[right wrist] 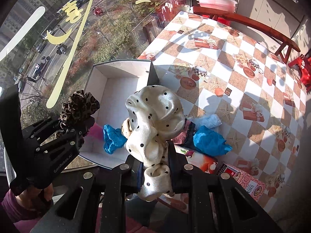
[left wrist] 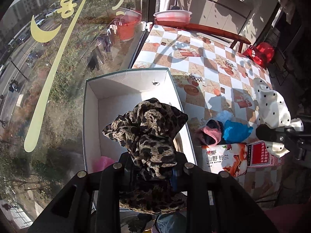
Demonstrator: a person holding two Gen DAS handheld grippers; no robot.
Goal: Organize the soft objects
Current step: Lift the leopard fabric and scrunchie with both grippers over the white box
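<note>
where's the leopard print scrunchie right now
The leopard print scrunchie is clamped in the left gripper, held above the open white box by the window, left of the polka dot scrunchie.

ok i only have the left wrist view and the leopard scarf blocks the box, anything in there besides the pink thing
observer: yes. Behind your leopard scarf, the right wrist view shows a blue cloth on the box floor, beside the pink item.
operator: and is the right hand-held gripper properly on the dotted cloth
observer: yes. The right hand-held gripper is shut on the white dotted cloth, which bunches up above its fingers.
</note>
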